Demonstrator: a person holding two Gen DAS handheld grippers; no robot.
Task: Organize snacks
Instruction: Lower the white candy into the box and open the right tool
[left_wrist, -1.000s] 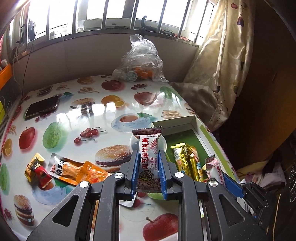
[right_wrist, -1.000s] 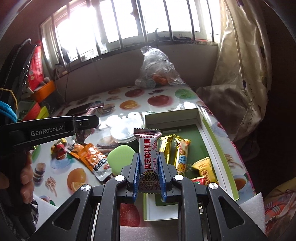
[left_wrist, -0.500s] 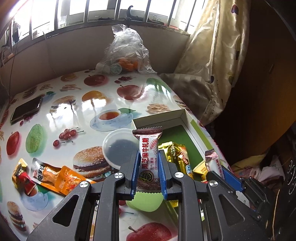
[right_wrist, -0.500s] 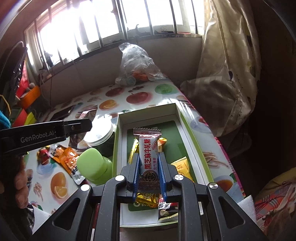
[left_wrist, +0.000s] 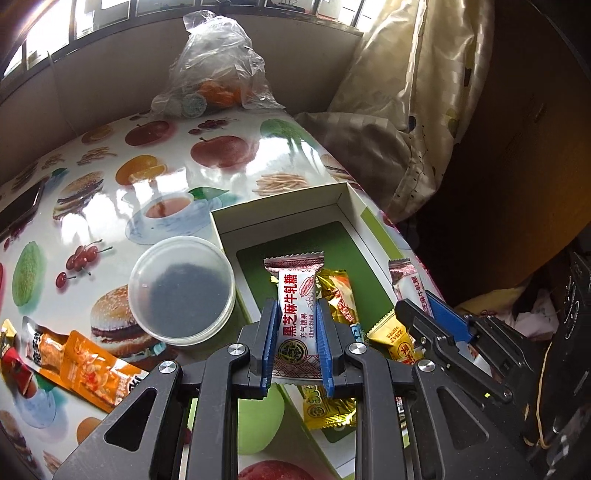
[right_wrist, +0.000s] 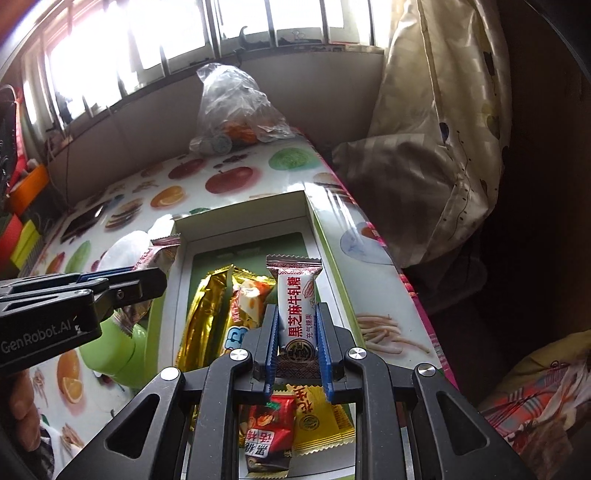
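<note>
Left gripper (left_wrist: 295, 334): clamped on candy bar (left_wrist: 298, 314). Right gripper (right_wrist: 298, 339): clamped on candy bar (right_wrist: 298, 310) above box (right_wrist: 332, 269).

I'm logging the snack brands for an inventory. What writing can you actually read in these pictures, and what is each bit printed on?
"黑芝麻牛轧糖": on the white candy wrapper in the left gripper, and on the matching candy in the right gripper.
"GenRobot.AI": on the left gripper's body, seen from the right wrist.
Yellow packet, red packet, orange packet: print too skewed or blurred to read.
</note>
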